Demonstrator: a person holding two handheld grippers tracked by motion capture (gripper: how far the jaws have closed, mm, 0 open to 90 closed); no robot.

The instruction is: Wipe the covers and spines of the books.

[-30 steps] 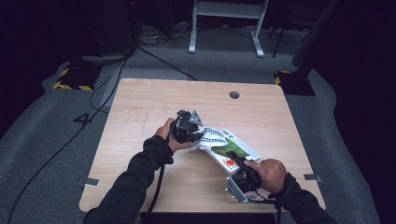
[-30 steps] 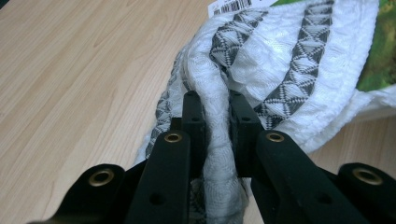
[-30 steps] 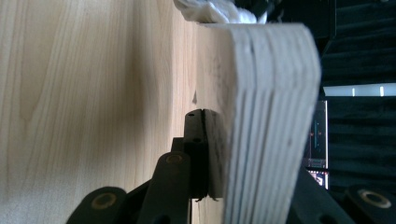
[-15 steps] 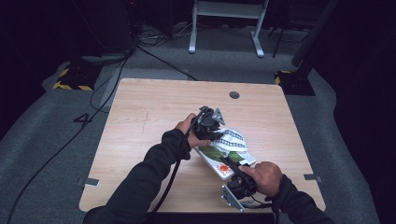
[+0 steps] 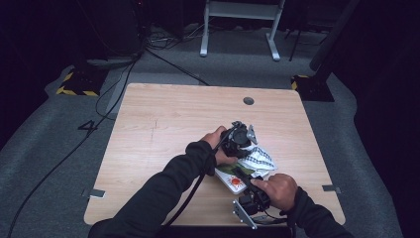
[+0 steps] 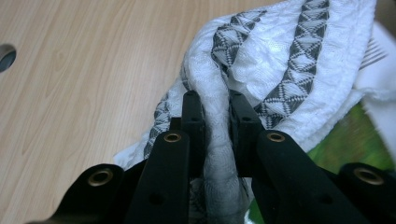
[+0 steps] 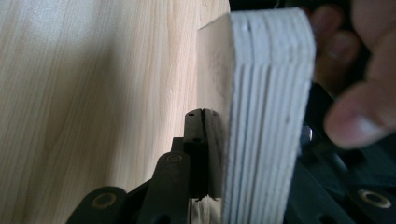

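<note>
— What did the left tongs (image 6: 212,100) hold?
— They pinched a fold of white patterned cloth (image 6: 280,60) between them.
— And the right tongs (image 7: 224,116)?
— Clamped on a plywood board (image 7: 266,112), table (image 7: 93,84) beside.

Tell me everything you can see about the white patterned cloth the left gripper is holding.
The cloth is white, textured woven fabric with grey bands of triangle pattern. It is bunched and folded, not spread flat. The left gripper pinches one thick fold between its black jaws. The cloth rests on the wooden table and partly over a green and white printed card near the person's left hand.
</note>
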